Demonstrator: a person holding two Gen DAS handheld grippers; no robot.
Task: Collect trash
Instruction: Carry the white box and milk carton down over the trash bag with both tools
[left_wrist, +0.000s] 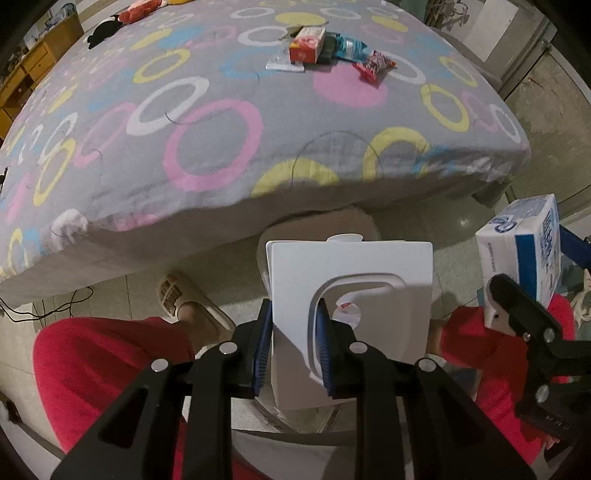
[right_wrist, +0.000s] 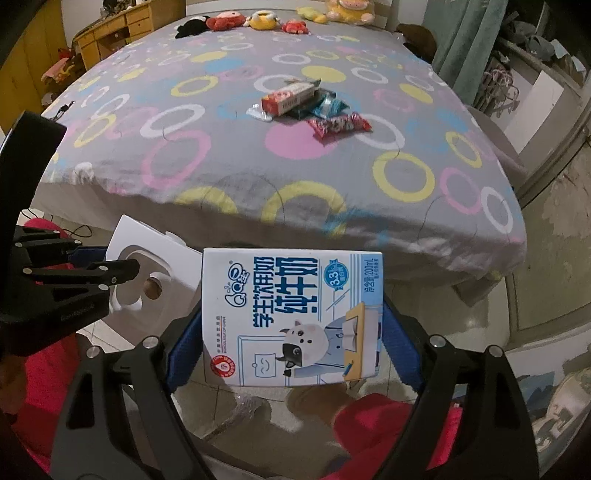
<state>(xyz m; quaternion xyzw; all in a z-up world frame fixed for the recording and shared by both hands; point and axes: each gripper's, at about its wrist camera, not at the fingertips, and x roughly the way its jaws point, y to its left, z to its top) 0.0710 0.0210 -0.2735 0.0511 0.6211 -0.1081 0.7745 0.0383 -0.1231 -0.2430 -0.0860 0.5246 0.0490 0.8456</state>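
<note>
the left gripper pinches a flat white card tray with a curved cutout. the right gripper clamps a boxy blue-and-white milk carton by its sides. beyond, on the ring-patterned bed cover, crinkly wrappers and a red box lie clustered. only the right view shows the plush toys.

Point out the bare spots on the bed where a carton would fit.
Bare: the wide stretch of bed from its near edge up to the wrappers, and the left side toward the dresser. Crowded: the wrapper pile at the centre and the toys at the far end.
</note>
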